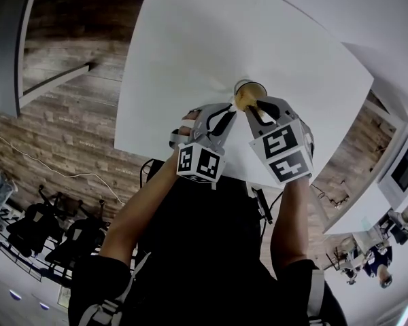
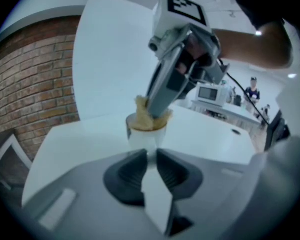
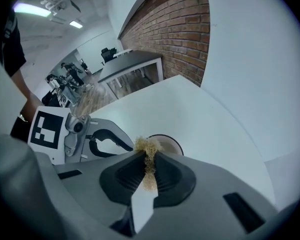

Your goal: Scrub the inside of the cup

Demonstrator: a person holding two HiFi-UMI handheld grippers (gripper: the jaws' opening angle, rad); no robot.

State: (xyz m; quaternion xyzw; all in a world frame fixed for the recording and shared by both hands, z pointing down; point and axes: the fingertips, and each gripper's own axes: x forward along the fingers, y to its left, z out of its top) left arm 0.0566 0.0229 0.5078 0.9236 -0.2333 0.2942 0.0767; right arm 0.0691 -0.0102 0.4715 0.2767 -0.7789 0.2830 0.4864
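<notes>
**Scourer in cup, both grippers at it**

Surface: one white table (image 1: 190, 46), bare apart from the cup. I'm working at its near edge. Floor (image 1: 75, 134) is wood plank, left of the table and under it. Brick wall (image 2: 35, 79) runs along the left side. Open office beyond: black chairs (image 1: 54, 229) near left, a dark desk (image 3: 130, 61) by the wall, and a microwave (image 2: 210, 93) on a far counter with a person (image 2: 252, 89) standing near it.

Counts: 1 cup, 1 scourer, 2 grippers, 2 marker cubes (one per gripper).

Cup (image 1: 249, 90): white, upright on the table near its near edge, mouth up.

Scourer (image 3: 149, 149): tan and fibrous. Its far end sits in the cup mouth and tufts show above the rim.

Right gripper (image 1: 255, 107): jaws clamped on the scourer, which is pinched between the pads. The tips point down into the cup mouth from the right.

Left gripper (image 2: 151, 156): jaws drawn in to a narrow gap, set on the cup's near side low down. Only part of the cup is between the tips, not its full width. It comes in from the left and sits just beside the right gripper, with the cup at both sets of tips.

Both my forearms reach out over the table's near edge.
</notes>
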